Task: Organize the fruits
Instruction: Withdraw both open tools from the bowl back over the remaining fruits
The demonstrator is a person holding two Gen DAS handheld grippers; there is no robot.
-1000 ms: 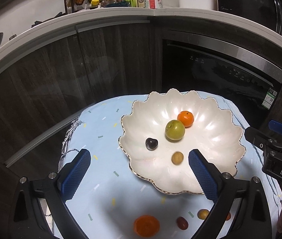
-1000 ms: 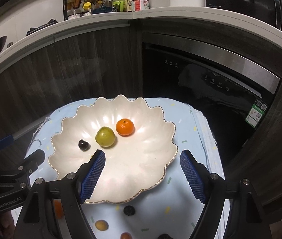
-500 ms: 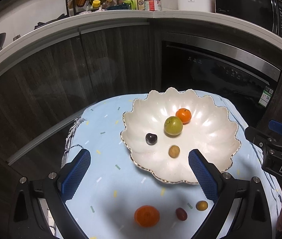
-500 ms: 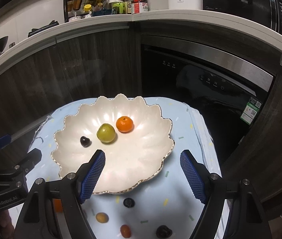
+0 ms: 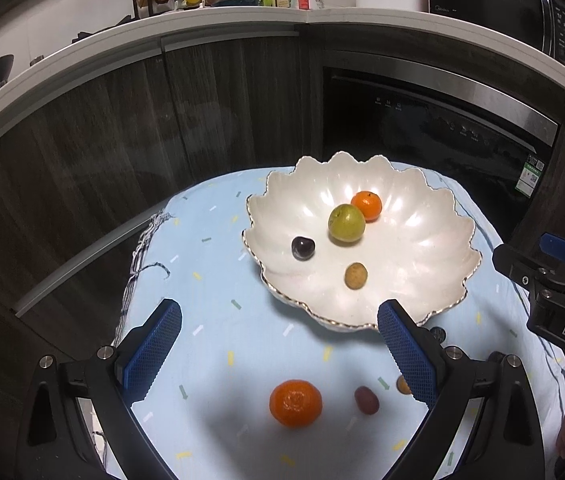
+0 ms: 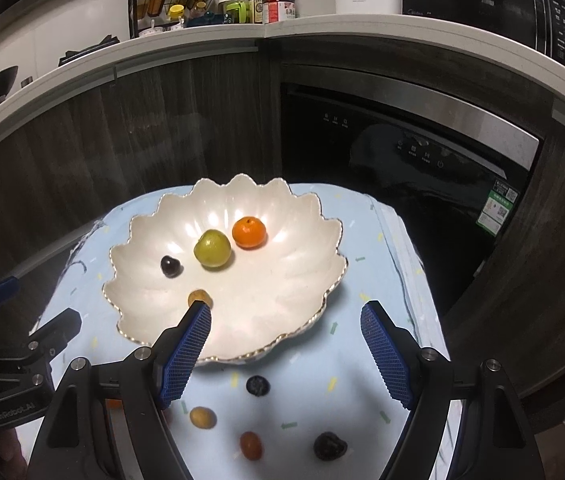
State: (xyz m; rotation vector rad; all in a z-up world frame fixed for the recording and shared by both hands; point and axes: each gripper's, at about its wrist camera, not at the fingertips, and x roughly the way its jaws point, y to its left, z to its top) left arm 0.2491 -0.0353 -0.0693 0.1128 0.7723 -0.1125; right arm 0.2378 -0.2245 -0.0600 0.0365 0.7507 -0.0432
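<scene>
A light blue cloth point(image 5: 218, 264) with little colored marks covers the table, and a frayed edge hangs on its left side. The left gripper point(image 5: 278, 354) hangs over the cloth with its two blue pads wide apart, and nothing is between them. Below it on the cloth lies a big orange point(image 5: 295, 403), and just to the right of that a small red fruit point(image 5: 366, 399). A white bowl point(image 5: 438, 264) shaped like a flower sits past the pads. In the bowl, from left to right, are a dark cherry point(image 5: 302, 248), a green fruit point(image 5: 346, 223) touching a small orange point(image 5: 366, 205), and a small tan fruit point(image 5: 356, 275) nearer the front. The right gripper point(image 6: 284, 354) is also wide apart and holds nothing. Its left pad hides part of the tan fruit in the right wrist view. On the cloth in front of the bowl lie a dark blue berry point(image 6: 258, 385), a yellow fruit point(image 6: 202, 417), and a dark wrinkled fruit point(image 6: 330, 445) at the right. Behind the table stand dark cabinets point(image 6: 122, 152) and a black oven point(image 6: 402, 148).
</scene>
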